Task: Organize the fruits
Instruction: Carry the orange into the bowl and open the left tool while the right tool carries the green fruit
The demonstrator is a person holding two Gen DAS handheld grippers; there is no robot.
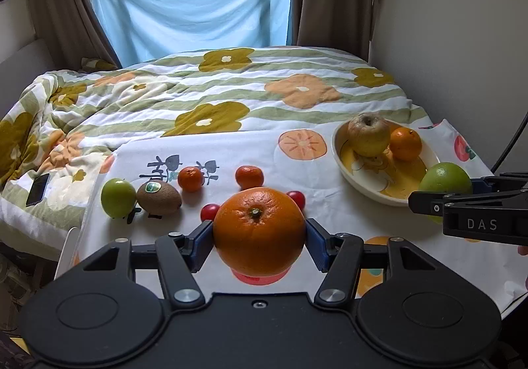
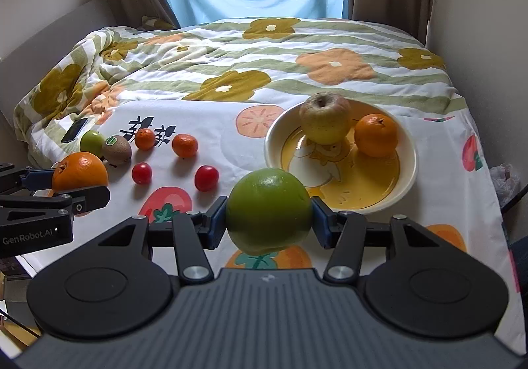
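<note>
Left gripper [image 1: 259, 235] clamps large orange [image 1: 259, 230]; right gripper [image 2: 269, 220] clamps green fruit [image 2: 269, 210], just before bowl [image 2: 407, 151].

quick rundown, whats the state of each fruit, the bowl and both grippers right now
left gripper: shut on big orange
big orange: held, off the cloth
right gripper: shut on green fruit
green fruit: held, near the bowl's rim
bowl: upright, holds apple and small orange
apple: in bowl, stem up
small orange: in bowl
kiwi: on cloth, stickered
cherry tomatoes: loose on cloth
</note>
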